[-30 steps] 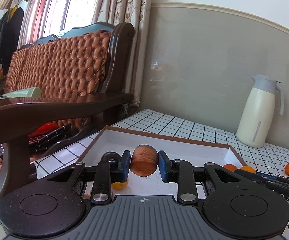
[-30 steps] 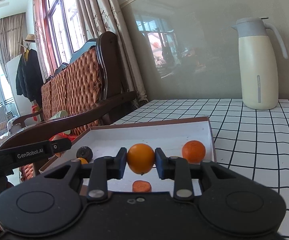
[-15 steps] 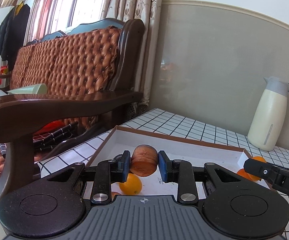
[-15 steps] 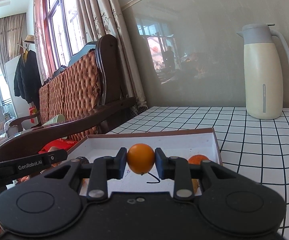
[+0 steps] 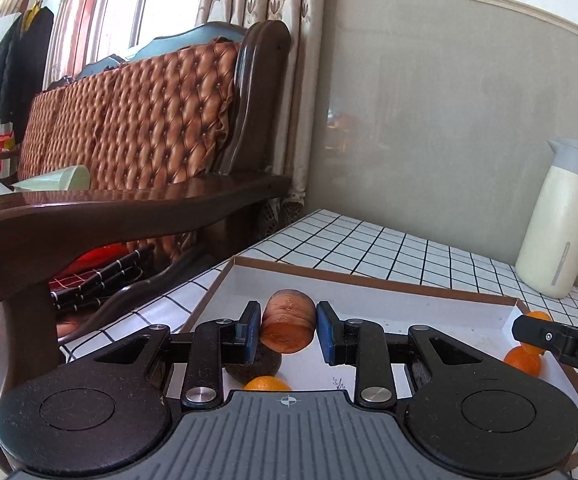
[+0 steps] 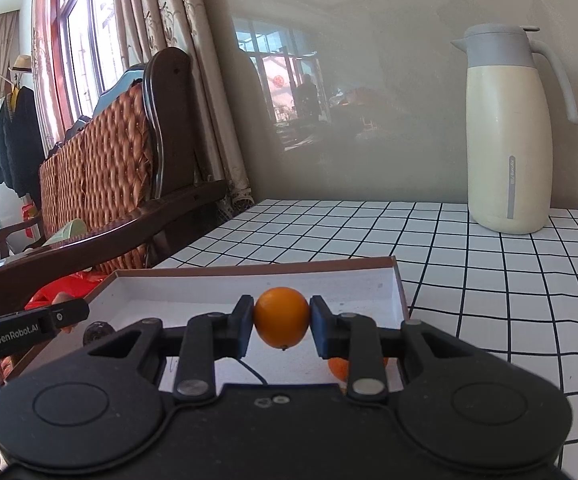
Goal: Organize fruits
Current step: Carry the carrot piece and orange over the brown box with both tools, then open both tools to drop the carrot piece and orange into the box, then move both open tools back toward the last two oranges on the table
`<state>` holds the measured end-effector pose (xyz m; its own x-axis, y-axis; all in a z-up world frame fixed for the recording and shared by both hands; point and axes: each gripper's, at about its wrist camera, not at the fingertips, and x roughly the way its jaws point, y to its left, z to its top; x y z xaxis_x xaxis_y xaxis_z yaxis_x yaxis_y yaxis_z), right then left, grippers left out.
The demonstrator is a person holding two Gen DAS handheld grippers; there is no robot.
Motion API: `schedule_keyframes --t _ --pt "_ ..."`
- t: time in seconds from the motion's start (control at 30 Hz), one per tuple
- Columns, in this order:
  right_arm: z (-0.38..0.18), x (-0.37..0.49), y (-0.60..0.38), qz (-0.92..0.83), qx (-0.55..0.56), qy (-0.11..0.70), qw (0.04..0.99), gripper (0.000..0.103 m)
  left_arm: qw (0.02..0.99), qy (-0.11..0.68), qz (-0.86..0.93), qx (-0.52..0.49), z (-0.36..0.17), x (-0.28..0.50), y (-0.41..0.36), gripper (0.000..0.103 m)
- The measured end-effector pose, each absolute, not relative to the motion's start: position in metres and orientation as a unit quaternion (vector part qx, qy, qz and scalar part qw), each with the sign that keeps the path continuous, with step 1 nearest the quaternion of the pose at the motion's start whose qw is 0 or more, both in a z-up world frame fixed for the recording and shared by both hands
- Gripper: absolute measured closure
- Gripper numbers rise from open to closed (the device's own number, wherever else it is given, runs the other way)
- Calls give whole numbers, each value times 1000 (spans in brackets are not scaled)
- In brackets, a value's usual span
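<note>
Beyond the box [image 6: 399,292], thermos [image 6: 507,136].

White lettering "GenRobot.AI" stands on the black left tongs [image 6: 29,326], at nine o'clock in the right wrist view. The right tongs [image 5: 569,346], at three o'clock in the left wrist view, show only "DA". The flask's [image 6: 507,132] vertical label is unreadable.

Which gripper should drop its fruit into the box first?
Left, probably. The left gripper holds the brown fruit over the box middle; the right gripper's orange hangs nearer its right wall.
</note>
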<state>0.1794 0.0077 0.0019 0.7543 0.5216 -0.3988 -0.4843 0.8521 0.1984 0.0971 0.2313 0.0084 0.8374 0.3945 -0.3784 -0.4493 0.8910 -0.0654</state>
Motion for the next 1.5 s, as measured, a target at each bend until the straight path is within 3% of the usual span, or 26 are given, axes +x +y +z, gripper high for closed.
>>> schedule_keyframes --t 0.4,0.47,0.5,0.53,0.6,0.63,0.67,1.03,1.5 --pt "-3 207 17 244 34 233 941 81 952 198 219 -82 -2 140 252 72" --pt "-5 210 18 235 29 233 943 77 951 208 216 -82 -5 146 253 72" --pt "-5 211 18 230 29 234 944 62 950 211 215 -82 -5 148 254 72" --pt "-4 211 17 228 37 234 945 34 950 210 214 -86 -4 148 254 70" --pt "3 202 9 220 55 208 951 7 949 212 213 -100 -1 145 254 23" --pt "8 196 5 214 61 190 956 6 950 197 221 -103 3 139 252 1" --pt "11 190 1 217 66 177 958 6 953 179 225 -93 8 133 248 0" --pt "33 169 -33 271 110 159 943 6 954 135 265 -41 46 79 220 0" --pt "33 137 -74 277 110 180 937 6 959 164 223 -63 33 50 171 0"
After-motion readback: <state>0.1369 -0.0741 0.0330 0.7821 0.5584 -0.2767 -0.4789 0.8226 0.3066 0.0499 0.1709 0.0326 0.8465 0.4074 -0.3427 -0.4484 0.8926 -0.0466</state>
